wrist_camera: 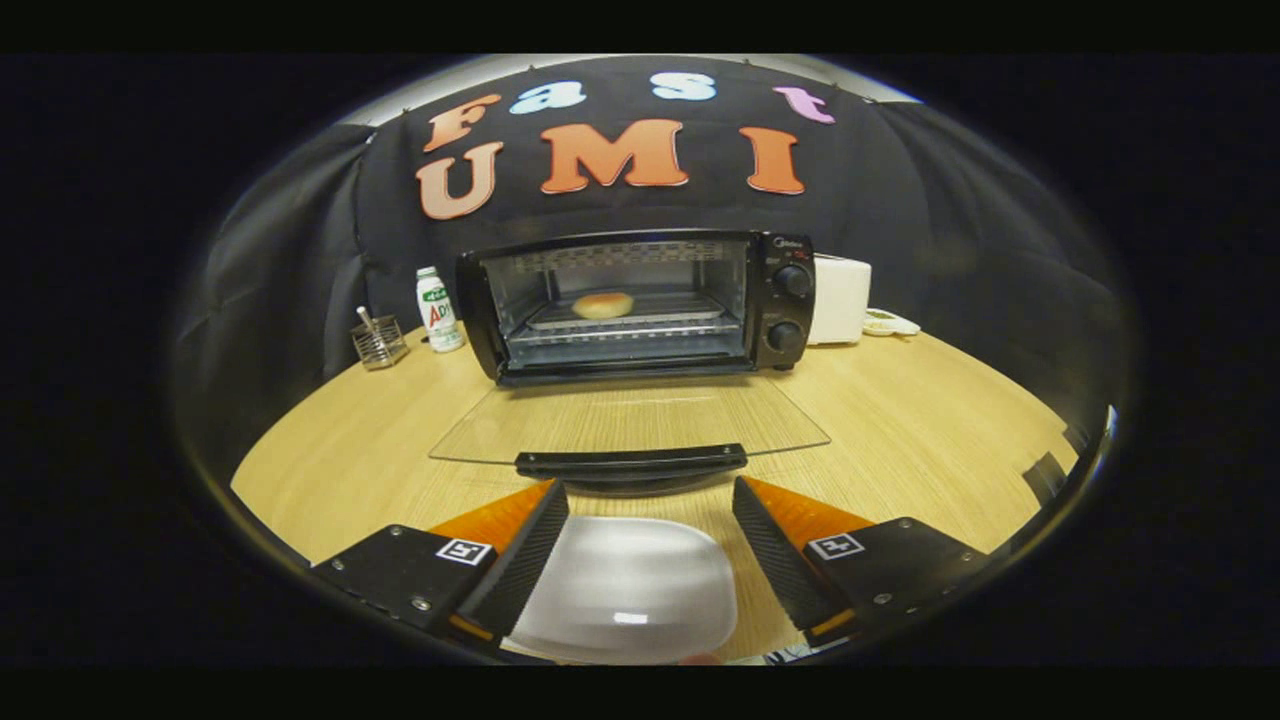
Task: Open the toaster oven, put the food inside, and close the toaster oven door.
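The black toaster oven (640,305) stands at the back of the wooden table (900,430). Its glass door (630,420) lies folded down flat toward me, with the dark handle (630,463) at its near edge. A round bun (603,305) rests on the rack inside the oven. My gripper (645,500) is open, its fingertips just short of the door handle and apart from it. Between the fingers, lower down, sits an empty white plate (625,590); the left finger (525,560) overlaps its rim.
A white bottle (438,310) and a small wire holder (378,342) stand left of the oven. A white box (840,298) and a small white object (890,323) sit to its right. Two knobs (790,305) are on the oven's right panel.
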Action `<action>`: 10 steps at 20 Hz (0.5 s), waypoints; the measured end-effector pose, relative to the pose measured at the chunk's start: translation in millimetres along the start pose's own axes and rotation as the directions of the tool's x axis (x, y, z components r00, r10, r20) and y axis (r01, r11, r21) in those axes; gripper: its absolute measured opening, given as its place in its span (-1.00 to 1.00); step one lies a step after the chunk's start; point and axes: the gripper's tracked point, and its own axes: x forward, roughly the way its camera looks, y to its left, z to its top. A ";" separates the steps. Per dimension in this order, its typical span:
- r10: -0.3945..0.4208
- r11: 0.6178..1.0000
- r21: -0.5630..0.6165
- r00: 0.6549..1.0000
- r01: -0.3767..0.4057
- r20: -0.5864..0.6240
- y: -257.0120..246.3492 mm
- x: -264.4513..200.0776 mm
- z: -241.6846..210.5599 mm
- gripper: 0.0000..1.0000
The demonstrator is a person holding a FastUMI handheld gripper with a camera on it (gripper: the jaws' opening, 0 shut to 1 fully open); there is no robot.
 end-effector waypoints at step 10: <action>0.003 1.000 0.007 0.998 -0.003 0.066 6.2 19.4 29.4 0.98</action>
